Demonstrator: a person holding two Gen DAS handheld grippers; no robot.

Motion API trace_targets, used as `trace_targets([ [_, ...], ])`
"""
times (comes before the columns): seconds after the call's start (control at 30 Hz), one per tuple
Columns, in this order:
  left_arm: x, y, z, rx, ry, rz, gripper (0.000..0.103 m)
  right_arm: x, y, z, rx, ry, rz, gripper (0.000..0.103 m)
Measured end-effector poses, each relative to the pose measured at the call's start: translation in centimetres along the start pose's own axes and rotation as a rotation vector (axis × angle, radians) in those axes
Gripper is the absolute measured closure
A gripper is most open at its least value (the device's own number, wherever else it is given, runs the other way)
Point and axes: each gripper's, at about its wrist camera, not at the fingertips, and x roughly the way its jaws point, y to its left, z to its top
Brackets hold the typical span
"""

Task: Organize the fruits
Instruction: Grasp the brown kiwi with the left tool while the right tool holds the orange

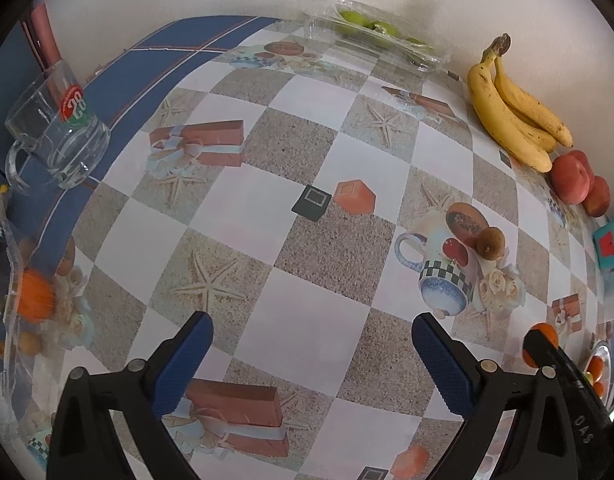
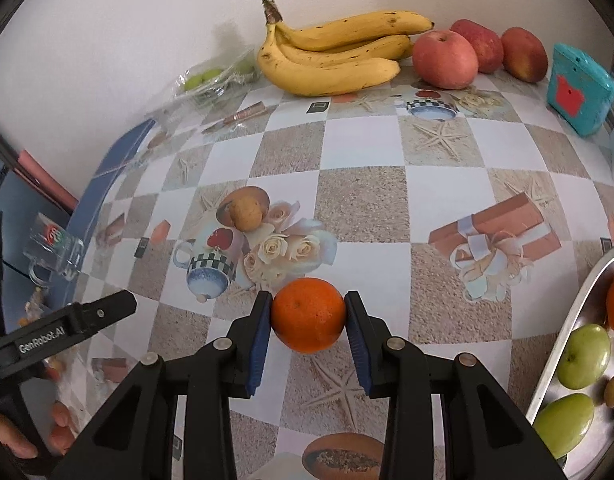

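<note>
My right gripper (image 2: 309, 298) is shut on an orange (image 2: 309, 314), its blue pads pressing both sides just above the patterned tablecloth. The same orange (image 1: 541, 334) shows at the right edge of the left wrist view, half hidden behind a black finger. My left gripper (image 1: 311, 320) stands open over a white square of the cloth with nothing between its fingers. A metal tray (image 2: 575, 304) at the right holds green fruits (image 2: 583, 356) and another orange. Bananas (image 2: 331, 56) and red apples (image 2: 445, 60) lie against the back wall.
A small brown round fruit (image 2: 247, 212) lies mid-table. A clear plastic pack of green fruits (image 1: 367, 24) sits at the back, a glass mug (image 1: 55, 128) at the left edge, a teal box (image 2: 579, 88) at the back right. A clear bag with an orange (image 1: 35, 296) lies far left.
</note>
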Motion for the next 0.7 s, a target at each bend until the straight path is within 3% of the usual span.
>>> trace_targets([
  [0.33,0.4,-0.8,-0.5,0.004,0.011,0.029,0.004,-1.0,-1.8,0.3,0.067,-0.025,0.035,0.065],
  [0.7,1.5,-3.3,-0.6,-0.017,0.067,-0.022,0.011,-1.9,-4.3,0.5,0.153,-0.037,0.053,0.065],
])
